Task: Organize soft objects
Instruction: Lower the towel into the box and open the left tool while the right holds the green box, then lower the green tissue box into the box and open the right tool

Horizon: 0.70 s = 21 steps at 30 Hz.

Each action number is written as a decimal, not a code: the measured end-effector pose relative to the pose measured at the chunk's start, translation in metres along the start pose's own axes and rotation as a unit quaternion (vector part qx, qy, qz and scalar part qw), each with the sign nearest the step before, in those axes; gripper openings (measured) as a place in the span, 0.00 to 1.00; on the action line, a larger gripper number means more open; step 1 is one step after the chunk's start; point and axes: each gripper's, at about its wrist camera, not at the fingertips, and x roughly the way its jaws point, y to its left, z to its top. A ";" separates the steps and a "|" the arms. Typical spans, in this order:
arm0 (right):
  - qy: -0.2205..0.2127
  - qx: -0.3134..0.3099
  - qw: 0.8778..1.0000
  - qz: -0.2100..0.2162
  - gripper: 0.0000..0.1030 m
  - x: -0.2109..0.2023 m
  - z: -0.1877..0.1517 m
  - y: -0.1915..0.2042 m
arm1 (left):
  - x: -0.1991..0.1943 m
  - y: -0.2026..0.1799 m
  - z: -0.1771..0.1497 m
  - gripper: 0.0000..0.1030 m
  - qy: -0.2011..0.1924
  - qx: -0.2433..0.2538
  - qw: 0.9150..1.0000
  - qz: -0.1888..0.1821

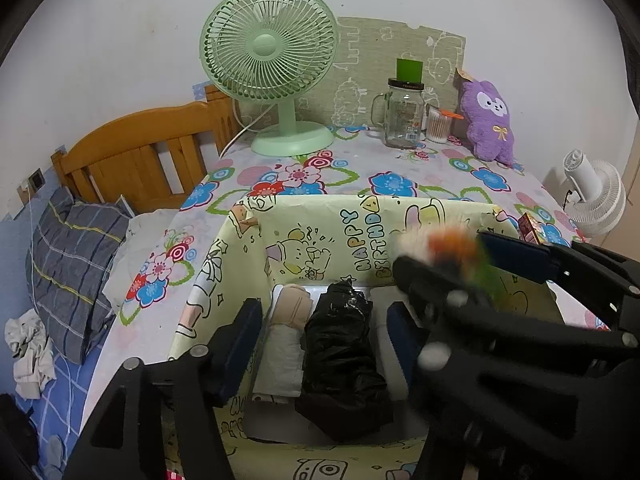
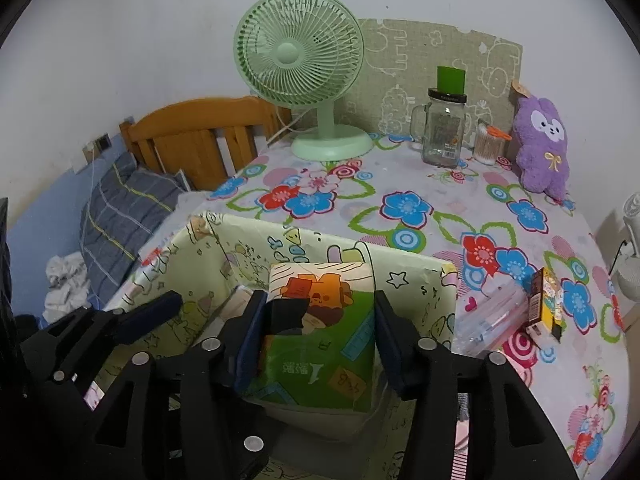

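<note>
A soft tissue pack [image 2: 320, 328], green with orange cartoon print, sits upright inside the yellow cartoon box [image 2: 408, 276], between the spread right gripper [image 2: 316, 344] pads. The left gripper [image 1: 324, 344], spread, hangs over a black bag roll [image 1: 340, 344] and beige roll [image 1: 290, 308]. A green fan [image 1: 270, 44] stands far behind.

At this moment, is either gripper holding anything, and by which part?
The right gripper straddles the tissue pack across its two side edges over the box; whether the pads still press cannot be told. The left gripper holds nothing.
</note>
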 end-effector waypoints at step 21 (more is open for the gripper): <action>-0.020 0.010 1.000 -0.007 0.84 -0.025 -0.001 -0.007 | -0.024 -0.010 0.004 0.87 -0.023 0.007 1.000 0.004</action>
